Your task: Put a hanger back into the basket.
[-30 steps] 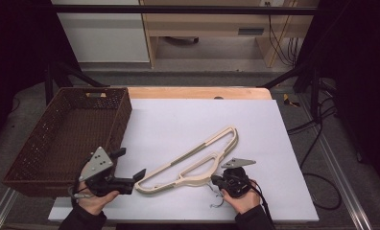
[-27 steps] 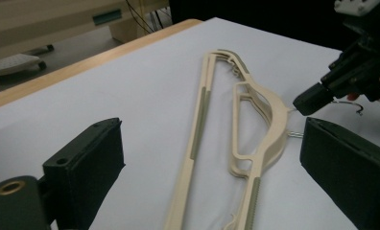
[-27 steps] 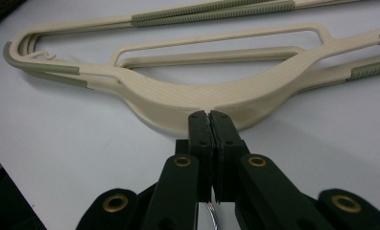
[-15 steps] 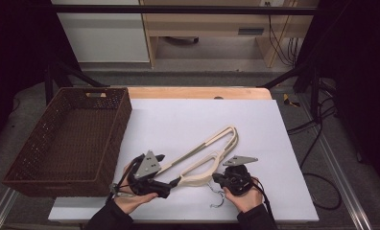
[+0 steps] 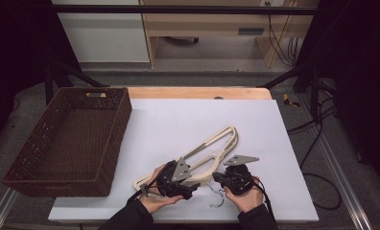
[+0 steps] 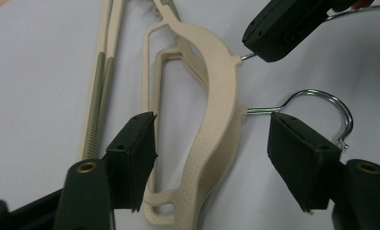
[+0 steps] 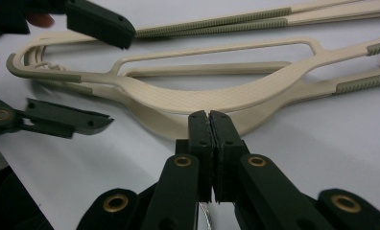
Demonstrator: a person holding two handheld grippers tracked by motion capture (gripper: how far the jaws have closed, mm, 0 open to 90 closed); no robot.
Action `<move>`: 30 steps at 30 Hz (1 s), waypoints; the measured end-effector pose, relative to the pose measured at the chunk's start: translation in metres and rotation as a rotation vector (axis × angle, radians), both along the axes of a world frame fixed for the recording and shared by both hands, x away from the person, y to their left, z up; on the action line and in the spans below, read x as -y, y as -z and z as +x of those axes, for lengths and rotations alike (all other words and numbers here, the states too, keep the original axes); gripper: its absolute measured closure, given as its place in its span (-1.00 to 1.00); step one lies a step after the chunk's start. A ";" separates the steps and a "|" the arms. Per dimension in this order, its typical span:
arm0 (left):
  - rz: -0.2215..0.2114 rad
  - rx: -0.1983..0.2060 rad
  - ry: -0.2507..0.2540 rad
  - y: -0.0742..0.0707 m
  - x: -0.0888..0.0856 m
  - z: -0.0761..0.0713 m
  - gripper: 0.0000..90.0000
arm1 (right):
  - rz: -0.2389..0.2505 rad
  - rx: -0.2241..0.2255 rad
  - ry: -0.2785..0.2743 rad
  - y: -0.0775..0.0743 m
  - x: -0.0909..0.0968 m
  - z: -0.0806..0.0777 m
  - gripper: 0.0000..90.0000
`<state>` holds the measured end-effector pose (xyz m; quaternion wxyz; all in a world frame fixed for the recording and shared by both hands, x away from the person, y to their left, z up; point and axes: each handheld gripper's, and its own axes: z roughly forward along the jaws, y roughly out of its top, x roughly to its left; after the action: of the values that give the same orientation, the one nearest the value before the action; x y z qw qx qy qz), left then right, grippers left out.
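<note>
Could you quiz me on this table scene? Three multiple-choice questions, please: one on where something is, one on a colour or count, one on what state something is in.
1. Where is the basket?
A. left of the white mat
B. on top of the hangers
C. at the table's right edge

2. What colour are the hangers?
A. red
B. cream
C. blue

3. How do the right gripper jaws stand?
A. wide open
B. closed together at a hanger's hook
C. holding the basket

Answers:
1 A, the high view shows it beside the white mat, on the left.
2 B, both gripper views show cream plastic.
3 B, the right gripper view shows its jaws pressed together where the hook meets the hanger.
</note>
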<state>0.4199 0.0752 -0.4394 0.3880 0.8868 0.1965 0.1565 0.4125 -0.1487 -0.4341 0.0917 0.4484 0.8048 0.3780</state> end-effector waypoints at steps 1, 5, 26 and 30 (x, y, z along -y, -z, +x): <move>0.005 -0.005 0.000 0.001 0.001 0.000 -0.21 | -0.003 0.004 -0.001 0.000 0.000 0.000 0.98; 0.032 0.001 0.009 0.007 0.008 0.001 -0.11 | -0.003 0.010 -0.002 -0.003 0.000 0.000 0.98; 0.158 0.081 -0.007 0.016 0.024 0.000 0.54 | -0.013 0.014 -0.020 -0.005 -0.003 -0.001 0.97; 0.175 0.087 0.009 0.015 0.024 -0.001 0.57 | 0.003 0.015 -0.019 -0.004 -0.004 -0.002 0.96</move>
<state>0.4187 0.0516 -0.4540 0.3179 0.9104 0.1611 0.2099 0.4109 -0.1445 -0.4301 0.0935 0.4383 0.8077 0.3831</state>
